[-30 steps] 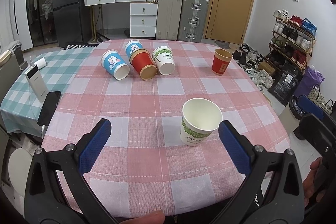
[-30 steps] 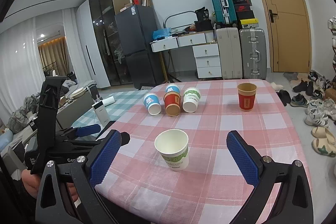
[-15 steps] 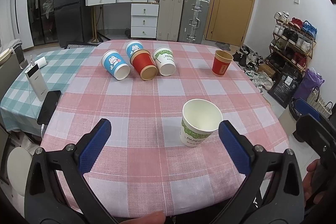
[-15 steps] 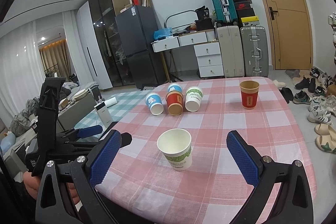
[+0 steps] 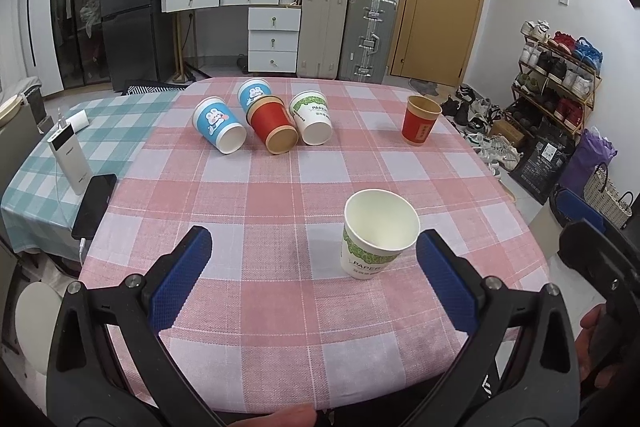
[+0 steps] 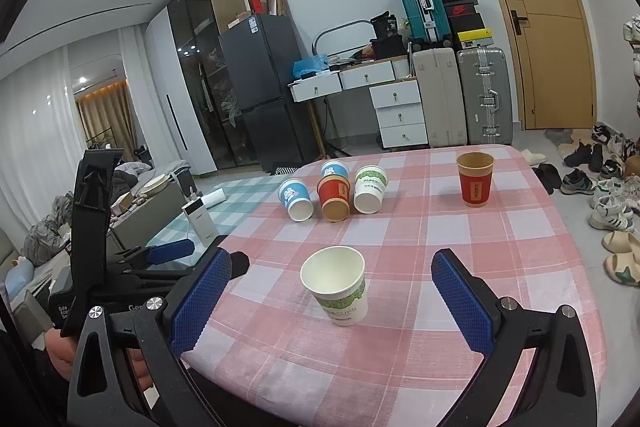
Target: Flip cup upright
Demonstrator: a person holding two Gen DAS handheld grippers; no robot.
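Note:
A white and green paper cup [image 5: 376, 235] stands upright near the table's front right; it also shows in the right wrist view [image 6: 338, 285]. A red cup [image 5: 420, 121] [image 6: 475, 179] stands upright at the far right. Lying on their sides at the back are two blue cups [image 5: 218, 125] [image 5: 253, 93], a red cup [image 5: 274, 130] and a white and green cup [image 5: 312, 118]. My left gripper [image 5: 312, 287] is open and empty, short of the near cup. My right gripper [image 6: 332, 299] is open and empty, jaws either side of the near cup without touching.
The table has a pink checked cloth [image 5: 280, 187]. A power bank [image 5: 68, 159] and a phone [image 5: 94, 205] lie at its left edge on a teal cloth. Suitcases, drawers, a fridge and a shoe rack stand beyond the table.
Both grippers stay open and have drawn back slightly from the table. The cups have not moved.

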